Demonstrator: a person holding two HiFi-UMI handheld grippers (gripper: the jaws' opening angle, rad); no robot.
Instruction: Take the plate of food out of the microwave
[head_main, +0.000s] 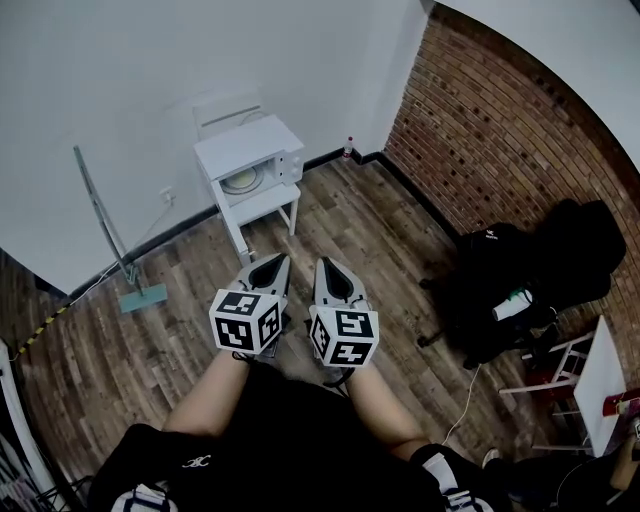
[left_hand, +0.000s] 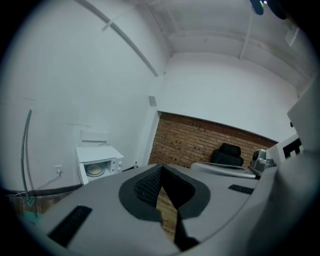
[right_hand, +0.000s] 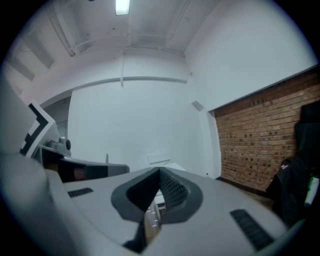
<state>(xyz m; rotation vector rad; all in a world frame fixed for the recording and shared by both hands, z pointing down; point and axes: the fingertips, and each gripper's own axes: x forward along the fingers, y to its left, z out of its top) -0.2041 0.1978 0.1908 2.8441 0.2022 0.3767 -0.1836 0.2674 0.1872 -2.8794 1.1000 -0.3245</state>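
A white microwave (head_main: 250, 160) stands on a small white table (head_main: 262, 205) against the far wall, across the wooden floor. A pale plate (head_main: 240, 182) shows inside its cavity. The left gripper view has the same microwave (left_hand: 98, 161) and plate (left_hand: 94, 170) small at its left. My left gripper (head_main: 274, 260) and right gripper (head_main: 328, 264) are side by side close to my body, far from the microwave and pointing toward it. Both are shut, tips meeting, with nothing between them. The left gripper (left_hand: 161, 167) and the right gripper (right_hand: 160, 171) each show closed pads in their own views.
A tilted pole on a teal base (head_main: 143, 296) stands left of the table. Black bags and a black chair (head_main: 520, 280) sit by the brick wall (head_main: 480, 120) at right. A white table (head_main: 600, 385) is at the lower right, and a cable (head_main: 465, 400) lies on the floor.
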